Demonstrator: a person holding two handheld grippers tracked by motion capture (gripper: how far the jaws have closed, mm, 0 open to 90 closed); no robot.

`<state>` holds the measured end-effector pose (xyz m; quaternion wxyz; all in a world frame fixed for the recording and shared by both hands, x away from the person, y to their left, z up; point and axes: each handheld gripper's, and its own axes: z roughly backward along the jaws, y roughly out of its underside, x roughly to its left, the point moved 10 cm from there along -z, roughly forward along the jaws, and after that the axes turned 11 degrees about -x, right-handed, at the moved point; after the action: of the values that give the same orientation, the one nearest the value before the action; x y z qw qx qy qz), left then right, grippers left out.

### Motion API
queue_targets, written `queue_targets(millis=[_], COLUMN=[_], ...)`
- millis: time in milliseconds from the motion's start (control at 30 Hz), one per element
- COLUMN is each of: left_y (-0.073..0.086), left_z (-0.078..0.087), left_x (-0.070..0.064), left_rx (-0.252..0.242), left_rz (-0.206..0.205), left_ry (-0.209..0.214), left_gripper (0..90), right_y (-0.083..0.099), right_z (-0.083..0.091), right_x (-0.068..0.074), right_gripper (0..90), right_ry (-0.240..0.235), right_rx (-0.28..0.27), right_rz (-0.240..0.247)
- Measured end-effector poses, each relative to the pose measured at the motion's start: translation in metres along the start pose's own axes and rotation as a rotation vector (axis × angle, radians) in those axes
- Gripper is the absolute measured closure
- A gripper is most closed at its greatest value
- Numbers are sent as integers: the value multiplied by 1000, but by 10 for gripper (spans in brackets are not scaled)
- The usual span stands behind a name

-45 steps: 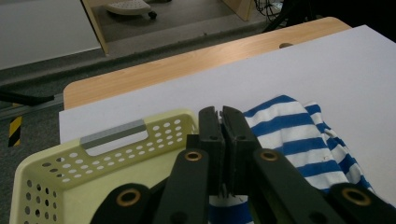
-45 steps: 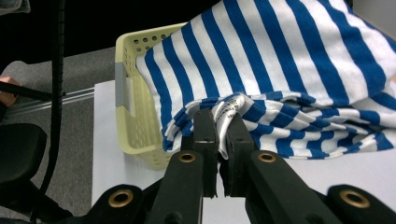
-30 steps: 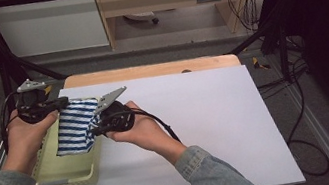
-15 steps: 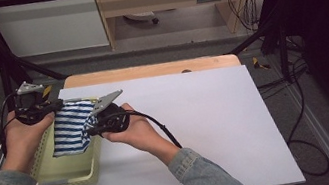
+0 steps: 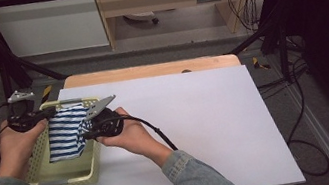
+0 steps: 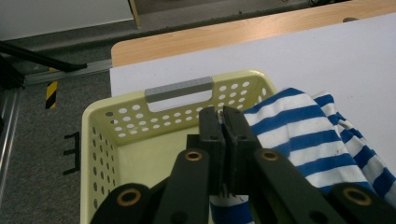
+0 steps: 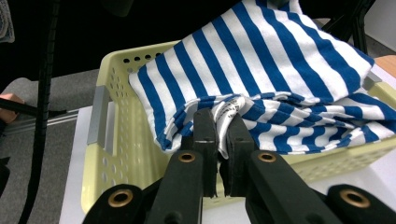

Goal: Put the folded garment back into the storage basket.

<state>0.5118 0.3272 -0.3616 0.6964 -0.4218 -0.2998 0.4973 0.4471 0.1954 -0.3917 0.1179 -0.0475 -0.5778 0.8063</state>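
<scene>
A blue-and-white striped cloth (image 5: 64,134) hangs folded over a pale yellow perforated basket (image 5: 38,167) at the table's left edge. My left gripper (image 5: 51,110) is shut on the cloth's upper far edge. My right gripper (image 5: 89,131) is shut on its near right side. In the left gripper view, the shut jaws (image 6: 223,123) stand over the basket's inside (image 6: 100,154), with the cloth (image 6: 303,140) draped to their right. In the right gripper view, the jaws (image 7: 222,123) pinch a bunched fold of the cloth (image 7: 261,60) above the basket's wall (image 7: 121,140).
A white sheet (image 5: 197,117) covers the table, with a wooden strip (image 5: 148,70) showing along its far edge. The basket has a grey handle (image 6: 180,88) on its far rim. The right gripper's cable (image 5: 159,135) trails across the sheet. Dark frame legs stand around the table.
Both grippers have carried the cloth a little to the left, further over the basket. Both stay shut on it.
</scene>
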Motion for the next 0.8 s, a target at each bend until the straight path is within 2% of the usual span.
queue_targets(millis=[400,800], left_y=[6,14], left_z=[0,0], left_x=[4,9], left_rx=[13,29], left_rz=[-13,-9], left_ry=[-9,-13], left_gripper=[870,870], right_y=[6,12], right_z=[-16,-24], right_x=[6,5], right_gripper=[864,863], right_ry=[-13,-11], right_rx=[22,41], right_rz=[6,-3])
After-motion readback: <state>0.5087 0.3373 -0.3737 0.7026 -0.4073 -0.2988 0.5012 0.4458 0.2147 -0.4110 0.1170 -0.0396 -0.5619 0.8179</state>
